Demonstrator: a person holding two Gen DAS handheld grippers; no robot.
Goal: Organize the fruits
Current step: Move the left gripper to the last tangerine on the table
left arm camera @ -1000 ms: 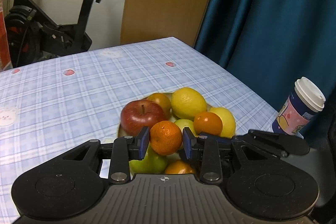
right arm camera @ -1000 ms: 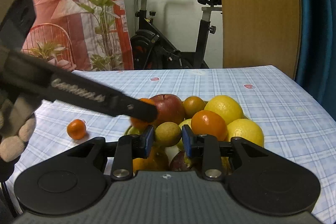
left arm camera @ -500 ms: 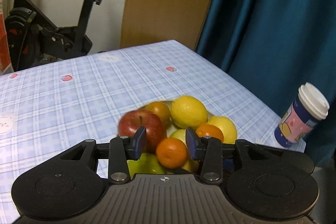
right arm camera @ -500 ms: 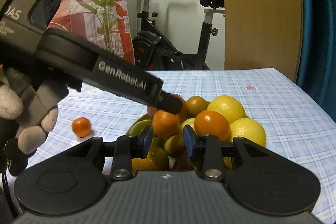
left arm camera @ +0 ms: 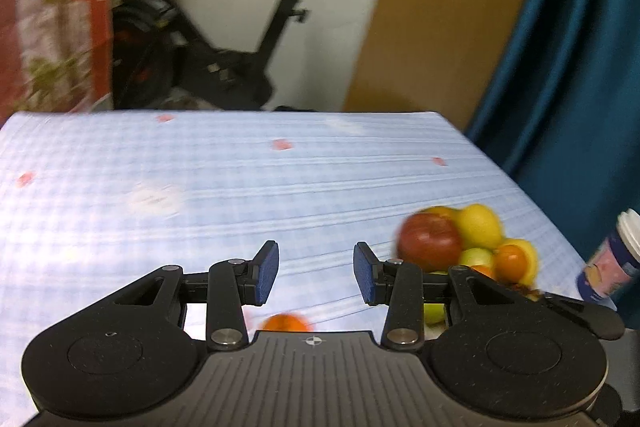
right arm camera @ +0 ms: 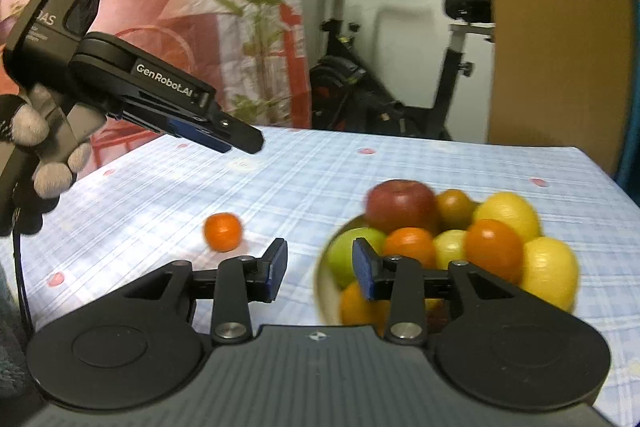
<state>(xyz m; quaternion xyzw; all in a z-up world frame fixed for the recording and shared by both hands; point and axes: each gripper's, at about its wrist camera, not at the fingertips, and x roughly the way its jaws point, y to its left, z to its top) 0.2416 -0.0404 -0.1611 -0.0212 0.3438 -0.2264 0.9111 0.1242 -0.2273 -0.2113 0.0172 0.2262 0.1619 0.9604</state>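
While poised above the blue checked worktop (right arm camera: 400, 167), left tool (right arm camera: 240, 143) and right tool (right arm camera: 320, 267): both released, nothing gripped. Small loose orange mandarin (right arm camera: 223, 231): alone on worktop, left of heaped fruit bowl (right arm camera: 326, 291), below left tool, nearer that side.

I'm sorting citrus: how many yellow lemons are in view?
2. Both round yellow lemons sit in the piled fruit bowl: one at the back right, one at the front right edge. More may be hidden beneath.
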